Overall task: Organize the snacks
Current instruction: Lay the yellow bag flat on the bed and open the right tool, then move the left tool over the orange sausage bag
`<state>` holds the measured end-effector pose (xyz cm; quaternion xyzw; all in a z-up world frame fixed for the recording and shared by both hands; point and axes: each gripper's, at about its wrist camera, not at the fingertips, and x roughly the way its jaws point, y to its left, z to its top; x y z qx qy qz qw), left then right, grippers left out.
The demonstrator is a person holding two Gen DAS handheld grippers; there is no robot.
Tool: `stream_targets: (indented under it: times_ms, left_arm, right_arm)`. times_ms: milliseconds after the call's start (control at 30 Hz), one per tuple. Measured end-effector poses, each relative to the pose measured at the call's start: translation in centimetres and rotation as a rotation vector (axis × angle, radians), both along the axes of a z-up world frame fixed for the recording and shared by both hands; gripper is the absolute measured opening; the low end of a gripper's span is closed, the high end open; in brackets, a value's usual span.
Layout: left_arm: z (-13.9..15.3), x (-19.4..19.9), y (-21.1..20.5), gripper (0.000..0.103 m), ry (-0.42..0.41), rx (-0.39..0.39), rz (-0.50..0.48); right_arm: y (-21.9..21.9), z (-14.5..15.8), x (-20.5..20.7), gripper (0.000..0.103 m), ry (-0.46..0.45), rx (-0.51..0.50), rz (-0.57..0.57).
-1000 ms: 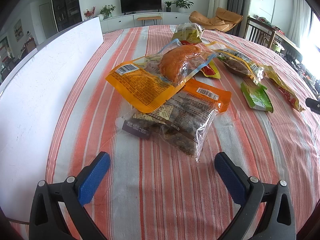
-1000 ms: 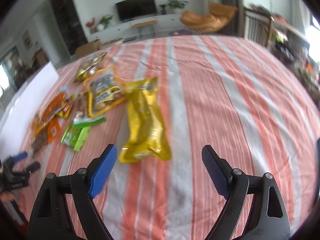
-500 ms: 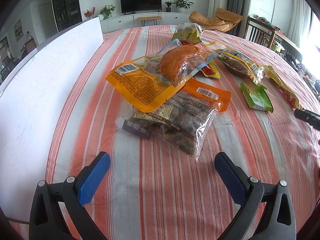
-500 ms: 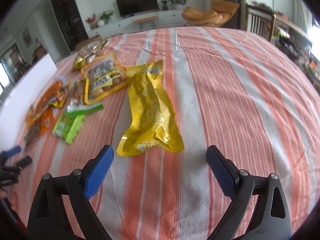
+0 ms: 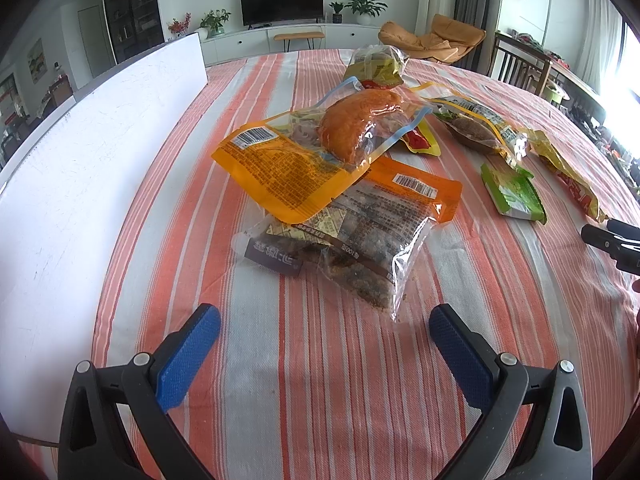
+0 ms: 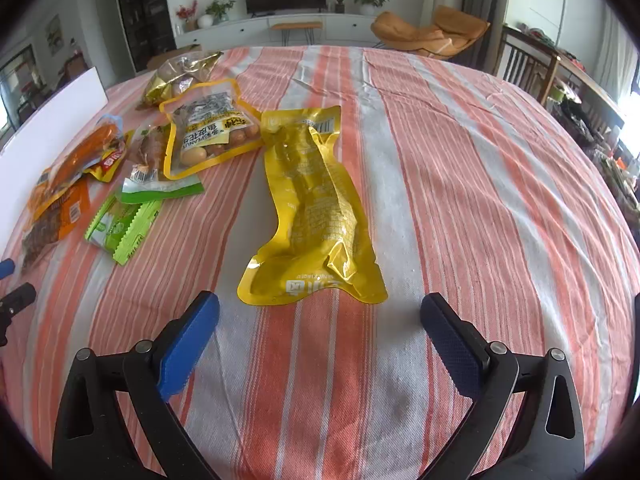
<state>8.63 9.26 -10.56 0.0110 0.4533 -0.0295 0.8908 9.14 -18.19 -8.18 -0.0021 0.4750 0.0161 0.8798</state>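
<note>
My left gripper [image 5: 324, 320] is open and empty, just short of a clear dark-snack bag [image 5: 352, 240]. An orange pouch with a bread roll [image 5: 316, 156] lies on top of it. My right gripper [image 6: 320, 314] is open and empty, just short of a long yellow pouch [image 6: 312, 204] lying flat. Left of that pouch lie a peanut bag [image 6: 212, 128], a green packet [image 6: 120, 228] and the orange pouch pile [image 6: 68, 184]. The green packet also shows in the left wrist view [image 5: 512, 192].
A white board [image 5: 80, 168] stands along the table's left side. The striped orange and white tablecloth [image 6: 480, 200] covers the table. The right gripper's tip [image 5: 612, 240] shows at the right edge of the left wrist view. Chairs stand beyond the far right edge.
My right gripper has moved forward and left toward the yellow pouch, which now sits centred between its fingers. The left gripper has stayed still.
</note>
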Motion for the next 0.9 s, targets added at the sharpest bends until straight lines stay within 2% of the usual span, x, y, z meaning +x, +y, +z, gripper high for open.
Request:
stream_targets:
  times_ms: [200,300,400,600,733,900]
  left_arm:
    - [0.8,-1.4,-0.3,0.103,0.088,0.005,-0.101]
    - [2.5,-1.7,-0.4,0.103,0.068,0.016,-0.147]
    - [5.1,-0.8,-0.6,0.103,0.034,0.063,-0.207]
    - [8.1,2.7,-1.5,0.103,-0.012,0.206,-0.279]
    - [8.7,4.5,-1.8,0.103,-0.007,0.244,-0.283]
    - [8.7,5.6,-1.8,0.103,0.021,0.211,-0.247]
  right_arm:
    - [0.0,0.0,0.0,0.102,0.000,0.000,0.000]
    - [0.0,0.0,0.0,0.102,0.000,-0.001,0.000]
    - [0.0,0.0,0.0,0.103,0.001,-0.001,0.001]
    - [0.0,0.0,0.1,0.103,0.001,-0.001,0.000]
    - [0.0,0.0,0.1,0.103,0.001,-0.001,0.000]
    - [0.0,0.0,0.1,0.103,0.001,-0.001,0.000]
